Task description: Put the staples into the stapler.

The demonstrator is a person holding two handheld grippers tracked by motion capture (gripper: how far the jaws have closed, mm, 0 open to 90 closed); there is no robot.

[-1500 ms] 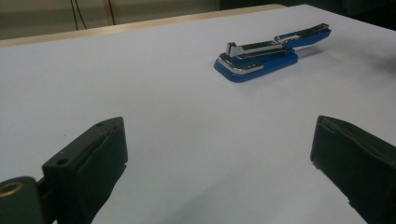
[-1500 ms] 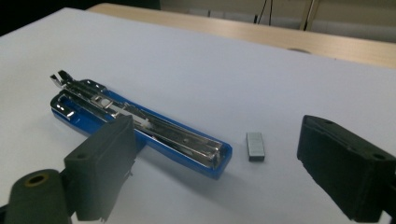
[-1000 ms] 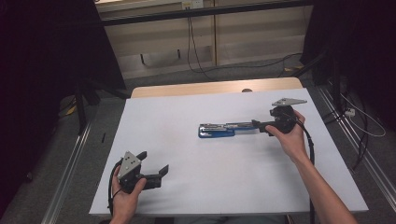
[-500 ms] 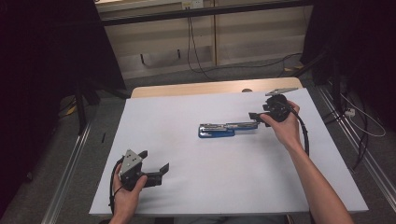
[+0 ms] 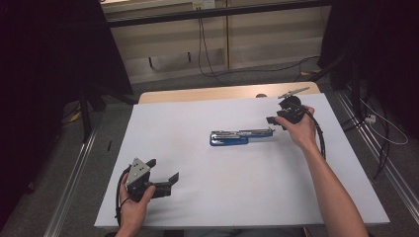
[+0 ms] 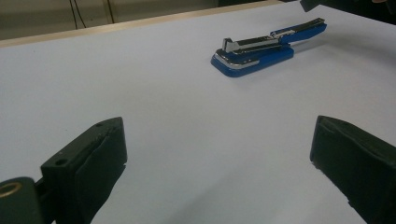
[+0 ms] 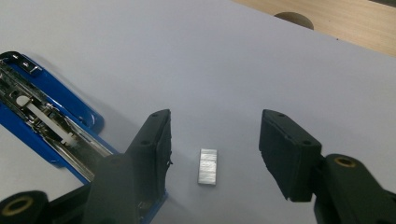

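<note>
A white sheet covers the tabletop (image 5: 197, 148). The blue stapler (image 5: 237, 137) lies swung open near its middle, no readable brand on it. Just past its far end the right claw (image 7: 215, 149) has been closing, jaws either side of a small block of staples (image 7: 208, 166), not touching it. The left claw (image 5: 165, 173) rests near the front edge, spread wide.

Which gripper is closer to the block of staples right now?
Right. The right gripper straddles the staple block, its jaws closing but not touching it. The left gripper rests at the table's near left, far beyond the open blue stapler.
</note>
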